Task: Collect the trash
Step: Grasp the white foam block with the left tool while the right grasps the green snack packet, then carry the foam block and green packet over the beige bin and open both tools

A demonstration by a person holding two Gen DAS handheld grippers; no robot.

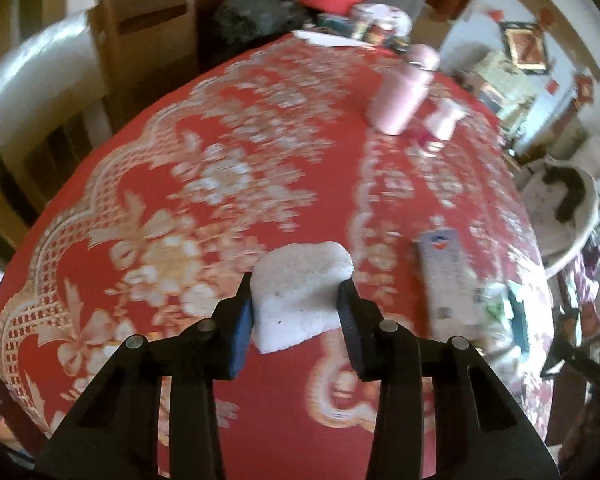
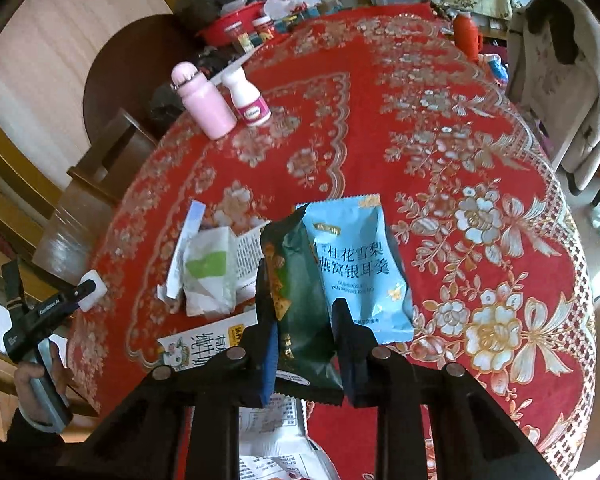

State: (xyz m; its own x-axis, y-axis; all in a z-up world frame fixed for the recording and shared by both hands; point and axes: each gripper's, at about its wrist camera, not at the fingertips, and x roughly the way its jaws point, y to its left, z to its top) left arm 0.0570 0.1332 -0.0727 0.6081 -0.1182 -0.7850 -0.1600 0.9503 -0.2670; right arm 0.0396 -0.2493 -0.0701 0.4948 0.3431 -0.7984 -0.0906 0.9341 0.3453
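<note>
In the left wrist view my left gripper (image 1: 296,286) is shut on a white foam piece (image 1: 300,264), held a little above the red flowered tablecloth (image 1: 220,140). The same left gripper (image 2: 82,292) and foam piece (image 2: 93,289) show at the table's left edge in the right wrist view. My right gripper (image 2: 302,292) is shut on a dark green snack wrapper (image 2: 300,300). A light blue packet (image 2: 356,256) sits right against it, partly behind the right finger; I cannot tell whether it is caught too. Crumpled white paper (image 2: 208,276) and a printed leaflet (image 2: 248,258) lie just left.
A pink bottle (image 2: 204,100) and a white pill bottle (image 2: 250,100) stand at the far left of the table. A printed carton (image 2: 204,344) and a white wrapper (image 2: 280,444) lie near the front edge. A coat (image 2: 560,92) hangs on a chair at the right. A wooden chair (image 1: 148,40) stands at the far side.
</note>
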